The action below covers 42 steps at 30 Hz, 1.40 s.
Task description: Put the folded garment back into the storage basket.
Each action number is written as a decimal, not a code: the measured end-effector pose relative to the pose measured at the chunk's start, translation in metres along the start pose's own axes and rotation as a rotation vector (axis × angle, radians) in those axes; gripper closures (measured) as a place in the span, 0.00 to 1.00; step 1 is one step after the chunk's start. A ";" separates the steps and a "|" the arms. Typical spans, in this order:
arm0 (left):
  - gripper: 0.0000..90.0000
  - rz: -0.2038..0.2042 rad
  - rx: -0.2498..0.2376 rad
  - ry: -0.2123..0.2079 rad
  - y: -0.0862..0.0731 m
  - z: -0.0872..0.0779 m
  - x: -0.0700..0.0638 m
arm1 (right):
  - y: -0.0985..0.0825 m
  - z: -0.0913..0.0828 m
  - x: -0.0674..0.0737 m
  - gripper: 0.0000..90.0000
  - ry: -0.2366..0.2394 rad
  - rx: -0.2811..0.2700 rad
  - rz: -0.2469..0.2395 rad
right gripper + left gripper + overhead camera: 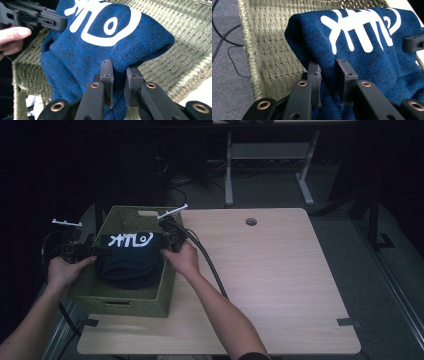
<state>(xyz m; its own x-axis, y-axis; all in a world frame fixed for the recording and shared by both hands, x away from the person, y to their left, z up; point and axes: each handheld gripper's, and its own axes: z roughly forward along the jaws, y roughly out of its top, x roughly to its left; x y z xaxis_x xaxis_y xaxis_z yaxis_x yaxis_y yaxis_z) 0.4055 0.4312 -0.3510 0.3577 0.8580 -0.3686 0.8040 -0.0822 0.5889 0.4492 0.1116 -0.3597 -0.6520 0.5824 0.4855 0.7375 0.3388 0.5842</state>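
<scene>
Your left gripper (329, 82) pinches one end of the folded blue garment (131, 257), and your right gripper (119, 82) pinches the opposite end. The garment hangs between them inside the green woven basket (120, 306) at the table's (280, 285) left edge, white print facing up.

basket walls (122, 302) hemming garment (131, 262), tabletop (270, 270) open

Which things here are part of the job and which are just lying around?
In the job:
- blue garment, white print on it
- woven basket
- left gripper and right gripper, each clamped on a fold of it

Lying about:
- table
- floor cables
</scene>
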 end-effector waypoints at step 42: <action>0.63 0.039 -0.063 0.089 0.005 0.000 -0.012 | 0.000 -0.010 -0.001 0.69 -0.057 -0.039 -0.028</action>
<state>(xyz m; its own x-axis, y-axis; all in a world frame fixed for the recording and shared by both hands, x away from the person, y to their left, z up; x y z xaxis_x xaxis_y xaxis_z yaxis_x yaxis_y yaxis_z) 0.4050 0.4205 -0.3437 0.3427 0.8964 -0.2810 0.7575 -0.0868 0.6470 0.4481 0.1043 -0.3534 -0.6603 0.6147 0.4314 0.7111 0.3271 0.6224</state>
